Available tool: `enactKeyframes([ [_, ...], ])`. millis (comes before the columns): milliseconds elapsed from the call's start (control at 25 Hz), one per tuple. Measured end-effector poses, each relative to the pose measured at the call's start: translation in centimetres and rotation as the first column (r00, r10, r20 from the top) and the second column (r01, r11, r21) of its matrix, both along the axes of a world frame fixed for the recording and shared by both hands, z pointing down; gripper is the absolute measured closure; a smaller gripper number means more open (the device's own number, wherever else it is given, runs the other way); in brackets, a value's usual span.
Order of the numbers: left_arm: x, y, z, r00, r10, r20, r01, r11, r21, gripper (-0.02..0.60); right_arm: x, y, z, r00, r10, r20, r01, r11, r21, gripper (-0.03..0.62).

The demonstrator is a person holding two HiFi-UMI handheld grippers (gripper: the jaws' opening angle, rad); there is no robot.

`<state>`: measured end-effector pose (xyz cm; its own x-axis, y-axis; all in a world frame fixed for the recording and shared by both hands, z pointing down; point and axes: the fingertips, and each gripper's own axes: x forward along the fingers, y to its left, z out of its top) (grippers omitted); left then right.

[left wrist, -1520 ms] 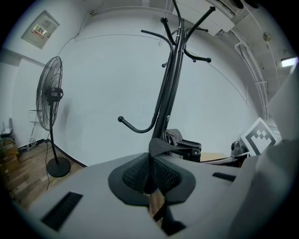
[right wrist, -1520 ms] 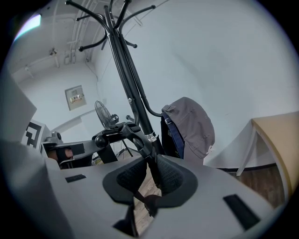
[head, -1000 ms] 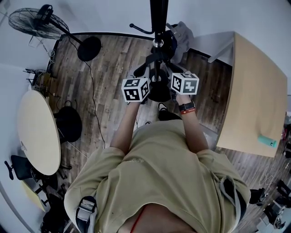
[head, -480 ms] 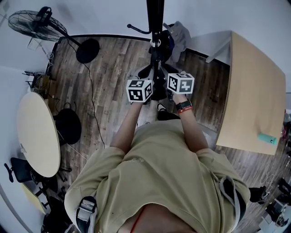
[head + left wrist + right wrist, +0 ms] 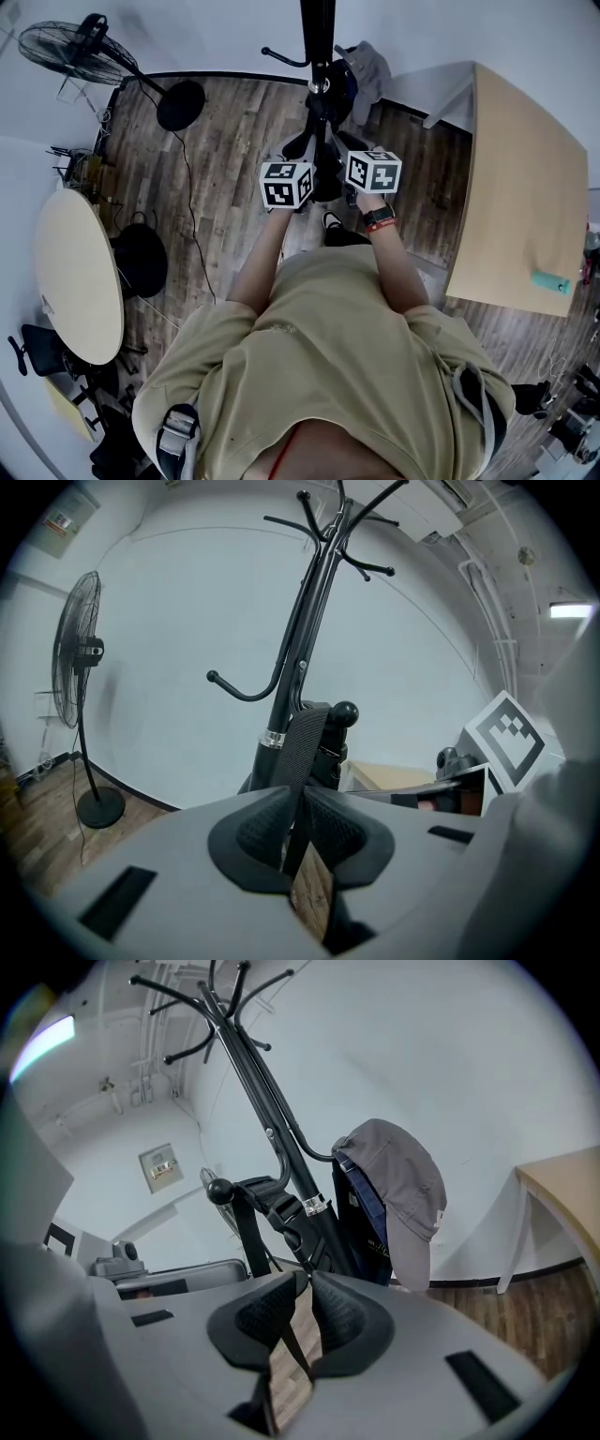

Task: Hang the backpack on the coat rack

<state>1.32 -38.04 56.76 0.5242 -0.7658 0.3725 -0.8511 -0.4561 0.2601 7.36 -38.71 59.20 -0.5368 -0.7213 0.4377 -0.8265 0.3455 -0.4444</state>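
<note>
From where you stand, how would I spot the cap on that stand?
Find the tall black coat rack by the white wall. Partway up its pole, a curved hook carries the grey cap, draped over something dark blue. It is the only pale thing there; its neighbours are black straps.

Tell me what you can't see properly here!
- Backpack body: the left gripper and right gripper block it in their own views, showing only a strap; marker cubes cover it in the head view.
- Coat rack top: cut off by the head view's upper edge.
- Whether the strap is over the knobbed hook: they overlap in the left gripper view.
- Print on the blue item under the gray cap: too small.
</note>
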Motion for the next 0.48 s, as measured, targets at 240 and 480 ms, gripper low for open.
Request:
enactKeyframes([
  [240,-1.0,0.9,-0.7,1.000,-0.018,0.018,0.018,0.999,0.028,0.545,0.6,1.0,-0.8,1.000,0.021,-0.010,-0.020,1.000,0.024,0.527],
  [480,-2.3,2.4,-1.8,0.999,-0.045,0.024,0.043,0.997,0.062,0.545,1.8,2.5,-2.3,0.998,0.056,-0.038,-0.053,0.996,0.074,0.528],
])
